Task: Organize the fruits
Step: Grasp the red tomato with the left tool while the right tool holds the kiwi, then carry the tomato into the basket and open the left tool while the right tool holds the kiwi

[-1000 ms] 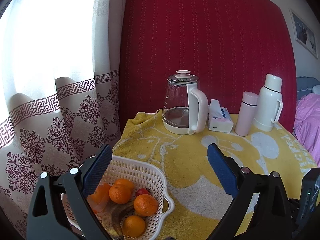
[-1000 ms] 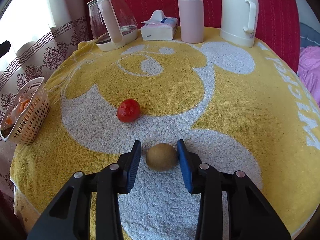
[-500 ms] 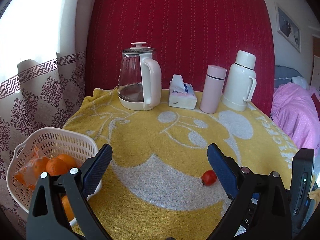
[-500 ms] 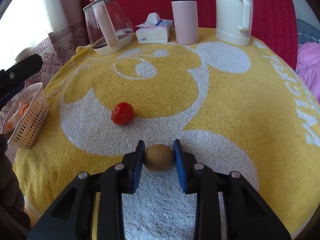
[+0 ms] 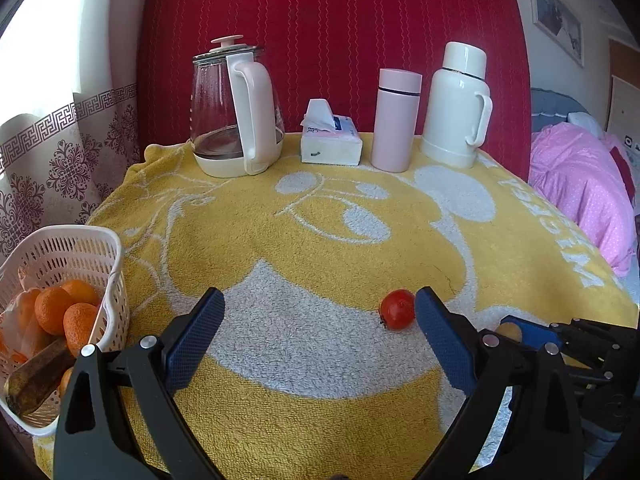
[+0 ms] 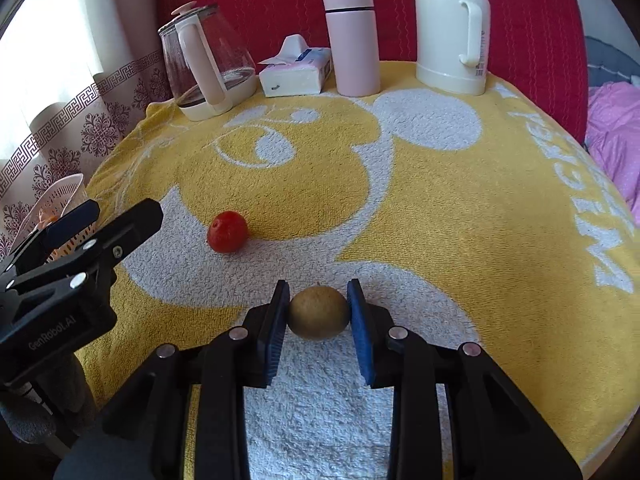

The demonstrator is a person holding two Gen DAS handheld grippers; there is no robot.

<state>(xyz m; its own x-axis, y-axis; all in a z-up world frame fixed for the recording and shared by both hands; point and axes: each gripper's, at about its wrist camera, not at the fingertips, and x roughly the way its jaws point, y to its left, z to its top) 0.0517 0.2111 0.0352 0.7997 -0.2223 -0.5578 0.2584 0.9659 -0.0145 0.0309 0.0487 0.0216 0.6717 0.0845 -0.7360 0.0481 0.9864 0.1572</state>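
A brown kiwi (image 6: 319, 314) sits low over the yellow towel (image 6: 400, 208), and my right gripper (image 6: 318, 300) is shut on it, a blue pad against each side. A small red fruit (image 6: 227, 231) lies on the towel to its far left. In the left wrist view that red fruit (image 5: 397, 309) is just inside the right finger of my left gripper (image 5: 319, 312), which is open with nothing between its pads. The white basket (image 5: 116, 268) at the table's left edge holds oranges (image 5: 52, 308) and a browned banana (image 5: 36, 376).
Along the back stand a glass kettle (image 5: 234, 120), a tissue box (image 5: 330, 142), a pink flask (image 5: 396, 120) and a white thermos (image 5: 458, 108). A curtain (image 5: 60, 152) hangs on the left and pink bedding (image 5: 580, 184) lies on the right.
My left gripper swung right from over the basket to the middle of the towel, near the red fruit. The right gripper's pads closed in onto the kiwi.
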